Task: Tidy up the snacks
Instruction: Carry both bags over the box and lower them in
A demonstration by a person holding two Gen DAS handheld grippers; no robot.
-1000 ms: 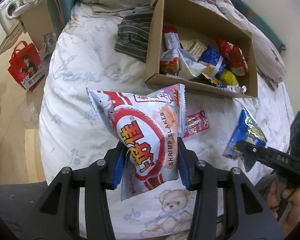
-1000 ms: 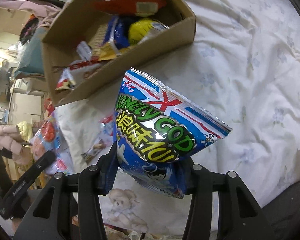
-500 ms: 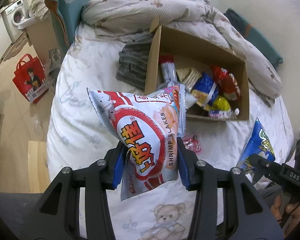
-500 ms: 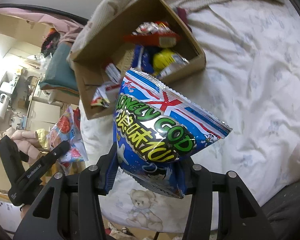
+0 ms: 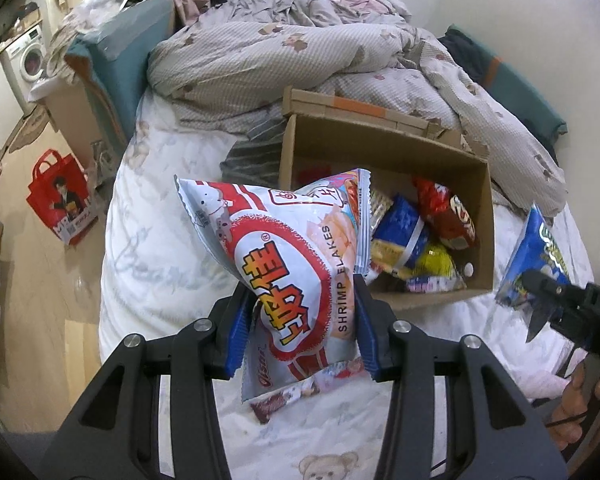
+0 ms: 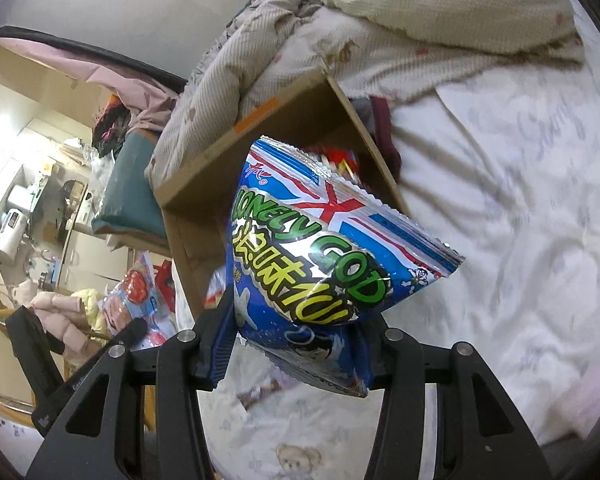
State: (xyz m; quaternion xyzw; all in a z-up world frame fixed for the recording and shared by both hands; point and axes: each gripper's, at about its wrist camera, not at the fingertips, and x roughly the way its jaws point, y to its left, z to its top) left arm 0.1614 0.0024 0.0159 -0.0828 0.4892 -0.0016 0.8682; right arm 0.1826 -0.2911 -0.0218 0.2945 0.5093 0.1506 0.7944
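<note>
Gripping a puffed white-and-red snack bag (image 5: 296,276), the left tool (image 5: 300,330) has its blue pads pressed into the bag's lower sides, partly closed around it. The bag stands up from the pads, held above the bed (image 5: 152,248); it reads "SHRIMP FLAKES" beside large yellow Chinese characters. The right tool (image 6: 296,344) likewise clamps a blue foil bag (image 6: 320,276) marked "LONELY GOD", raised clear of the bedsheet. Beyond and to the right of the left tool, an open cardboard box (image 5: 487,216) sits on the bed, holding a red packet (image 5: 446,212), a blue packet (image 5: 404,226), a yellow one (image 5: 436,258) and others. Farther out lies a rumpled quilt (image 5: 300,64); a red tote bag (image 5: 60,196) stands on the floor to the left.
</note>
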